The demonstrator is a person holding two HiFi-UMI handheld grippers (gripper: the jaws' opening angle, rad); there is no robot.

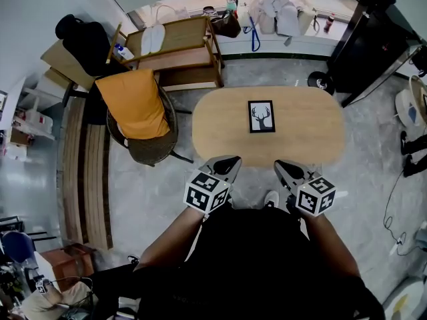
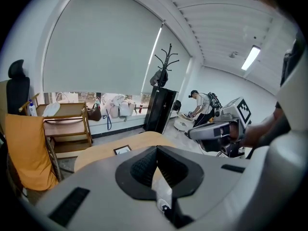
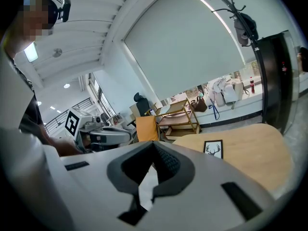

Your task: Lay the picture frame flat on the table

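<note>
At the far left a chair (image 1: 148, 129) draped with an orange cloth (image 1: 135, 102) stands on the grey floor, with a wooden shelf unit (image 1: 179, 53) behind it near the window wall. The left gripper (image 1: 230, 161) hovers just short of the near edge of the oval wooden table (image 1: 220, 135), its two jaws pressed together with nothing between them. The picture frame (image 1: 261, 116), a black-edged print of a deer's antlered head, lies flat on the tabletop around the middle, well apart from both tools; it shows small beyond the closed jaws in the left gripper view (image 2: 122, 149) and off to the right in the right gripper view (image 3: 213, 148). The right gripper (image 1: 283, 166) hangs beside the left one at the same table edge, likewise clenched on nothing. A black cabinet (image 1: 370, 42) stands past the table's right end
</note>
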